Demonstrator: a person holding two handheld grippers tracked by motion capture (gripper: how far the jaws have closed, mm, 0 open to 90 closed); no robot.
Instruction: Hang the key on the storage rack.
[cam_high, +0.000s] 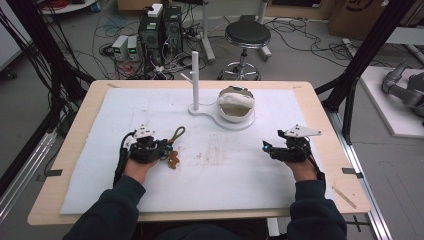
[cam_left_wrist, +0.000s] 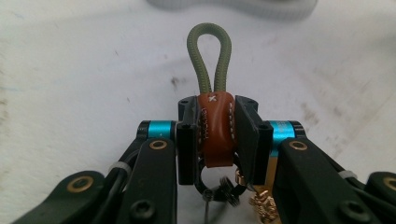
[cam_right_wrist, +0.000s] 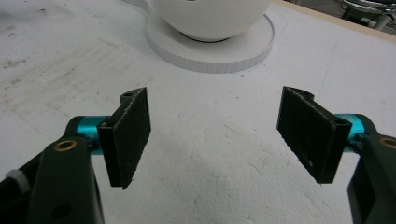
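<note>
The left gripper (cam_left_wrist: 215, 135) pinches a brown leather keychain (cam_left_wrist: 215, 128) between its fingers (cam_left_wrist: 187, 147), its green cord loop (cam_left_wrist: 209, 58) pointing forward. The right gripper (cam_right_wrist: 215, 135) hovers over the table (cam_right_wrist: 210, 186), fingers (cam_right_wrist: 128, 135) spread wide.

I'm looking down on a light wooden table (cam_high: 312, 97) whose top is almost wholly covered by a white foam sheet (cam_high: 225, 170), scuffed and stained brown around its middle. At the far centre of the sheet lies a flat white stand (cam_high: 210, 112) with an upright white post (cam_high: 195, 80) at its left end and a round base at its right; a white bowl (cam_high: 237, 104) sits on that round base. Near the left side, a keychain (cam_high: 174, 145) lies on the sheet: an olive cord loop points away, with a brown leather tab and small gold-coloured charms at its near end. Strips of tape (cam_high: 53, 173) sit on the table's left and right edges.
</note>
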